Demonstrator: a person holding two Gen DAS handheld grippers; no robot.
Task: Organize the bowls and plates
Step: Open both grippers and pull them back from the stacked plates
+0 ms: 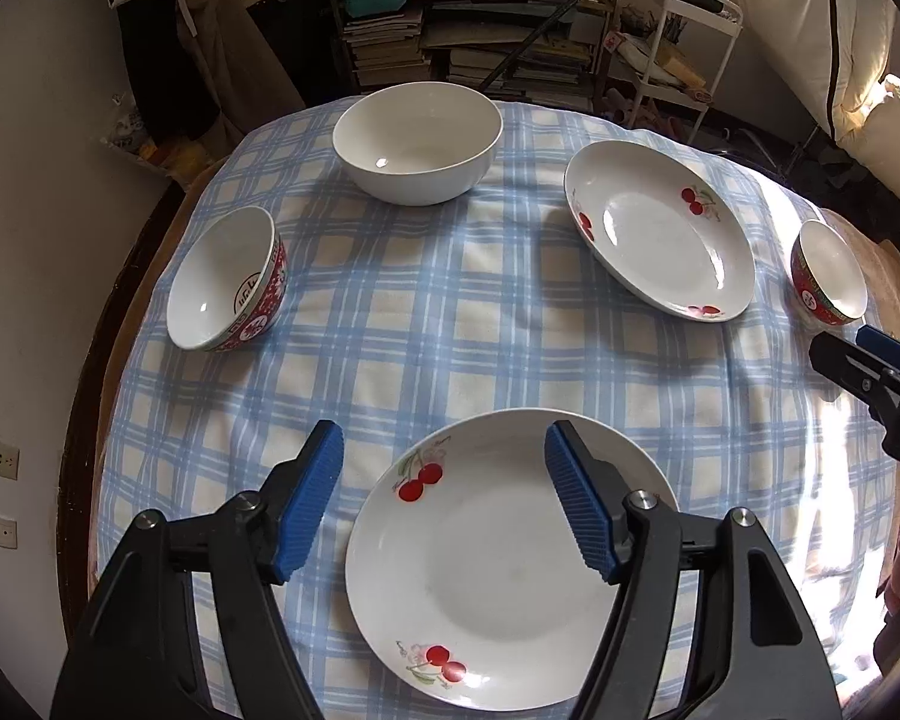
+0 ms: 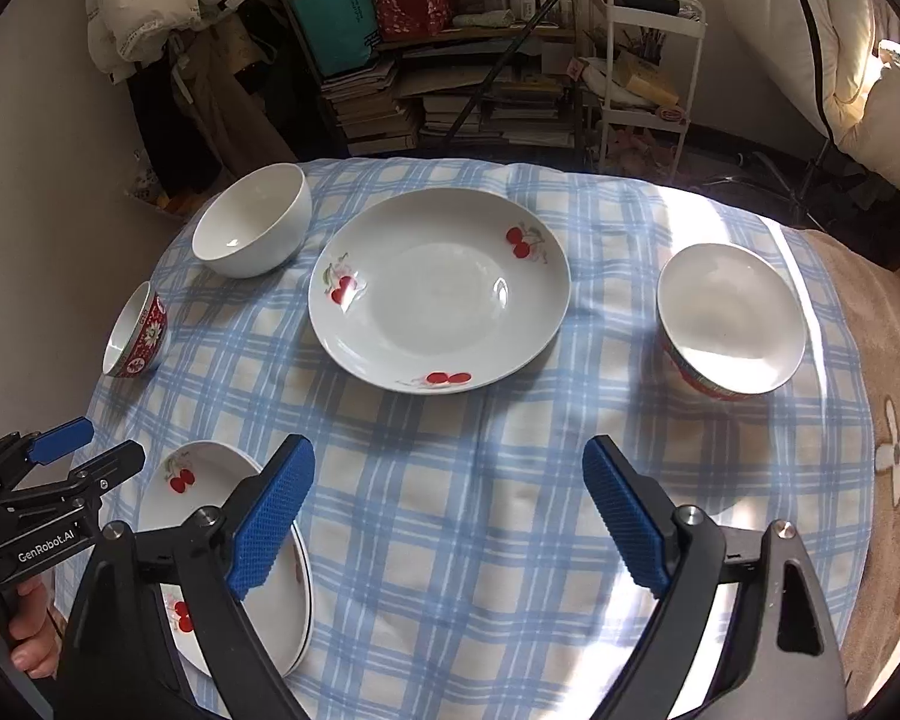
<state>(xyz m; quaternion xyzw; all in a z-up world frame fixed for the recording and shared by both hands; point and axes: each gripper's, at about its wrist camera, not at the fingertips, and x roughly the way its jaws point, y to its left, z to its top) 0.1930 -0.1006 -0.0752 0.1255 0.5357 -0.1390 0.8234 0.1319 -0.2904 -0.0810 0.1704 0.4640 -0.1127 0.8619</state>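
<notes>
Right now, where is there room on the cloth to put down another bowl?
The widest bare patch lies mid-cloth, between the near cherry plate, the far cherry plate and the left red bowl. It is tighter between the far plate and the right red bowl.

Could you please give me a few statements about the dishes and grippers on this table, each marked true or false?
1. Both the left gripper and right gripper are open and hold nothing. True.
2. The plain white bowl has red decoration. False: it is all white.
3. The near cherry plate lies below the left gripper. True.
4. The far cherry plate holds a bowl. False: it holds nothing.
</notes>
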